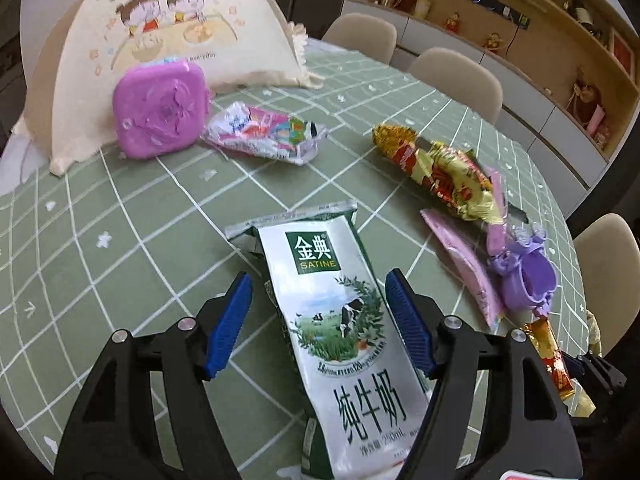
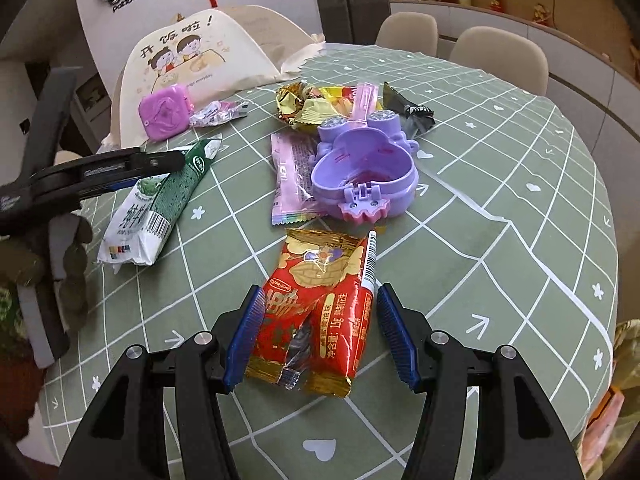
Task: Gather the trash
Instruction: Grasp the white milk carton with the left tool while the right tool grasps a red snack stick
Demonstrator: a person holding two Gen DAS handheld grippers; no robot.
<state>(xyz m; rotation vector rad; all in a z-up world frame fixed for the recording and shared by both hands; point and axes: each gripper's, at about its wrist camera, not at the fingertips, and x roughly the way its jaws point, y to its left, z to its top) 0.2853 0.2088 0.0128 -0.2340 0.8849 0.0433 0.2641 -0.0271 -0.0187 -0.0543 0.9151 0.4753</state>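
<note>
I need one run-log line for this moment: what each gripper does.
left gripper: open, astride flattened white-green milk carton | right gripper: open, astride red-gold foil snack packet | both items lie on table

Black gripper (image 1: 320,320) arms, ribbed blue pads (image 1: 228,320), silver screws.

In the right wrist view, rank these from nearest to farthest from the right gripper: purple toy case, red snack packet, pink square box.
1. Red snack packet, between the right gripper fingers.
2. Purple toy case, mid-table, just beyond.
3. Pink square box, far left, by the food cover.
</note>
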